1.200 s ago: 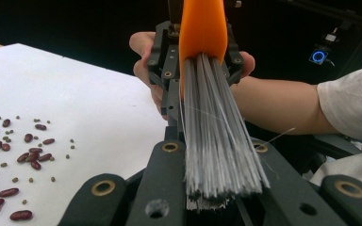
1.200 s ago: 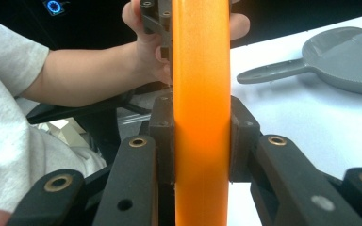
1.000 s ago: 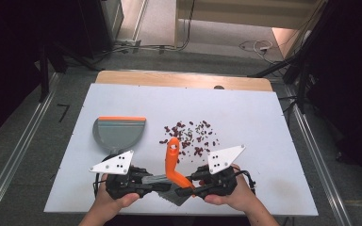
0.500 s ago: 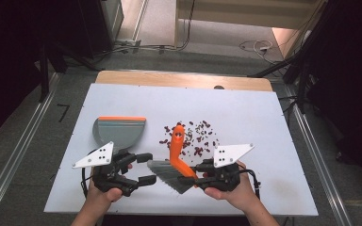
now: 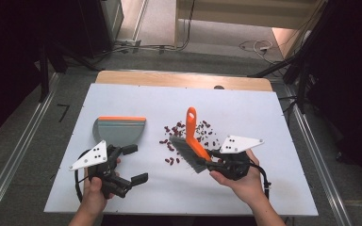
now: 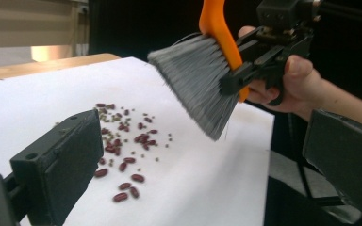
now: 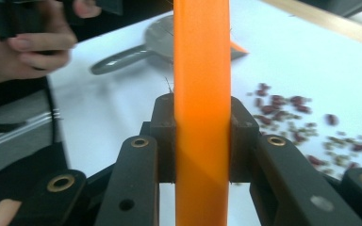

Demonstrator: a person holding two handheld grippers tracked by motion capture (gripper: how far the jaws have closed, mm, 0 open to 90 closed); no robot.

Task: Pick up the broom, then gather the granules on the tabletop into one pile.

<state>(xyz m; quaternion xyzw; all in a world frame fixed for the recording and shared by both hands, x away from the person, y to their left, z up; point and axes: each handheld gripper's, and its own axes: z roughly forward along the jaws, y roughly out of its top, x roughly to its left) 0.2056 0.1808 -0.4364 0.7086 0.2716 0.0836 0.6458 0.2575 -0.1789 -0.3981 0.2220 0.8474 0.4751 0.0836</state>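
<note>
Since the earlier frames, the left gripper [image 5: 133, 164] has let go of the brush and drawn toward the table's left edge; its jaws have just been opening and stand wide, empty. Beside it lies a grey plastic dustpan with an orange lip [image 5: 119, 130]. Small dark red beans [image 5: 188, 134] are scattered mid-table. Above them, the right gripper [image 5: 209, 162] clamps the orange-handled, grey-bristled hand brush [image 5: 192, 145]. Likely next: grasping the dustpan's handle, then sweeping.

Orange-handled brush [image 5: 192, 141] with grey bristles, tilted, handle pointing to 12 o'clock, bristle head low at 8 o'clock, raised over scattered red beans [image 5: 188, 134]; grey orange-edged dustpan [image 5: 119, 130] flat at 9 o'clock.
</note>
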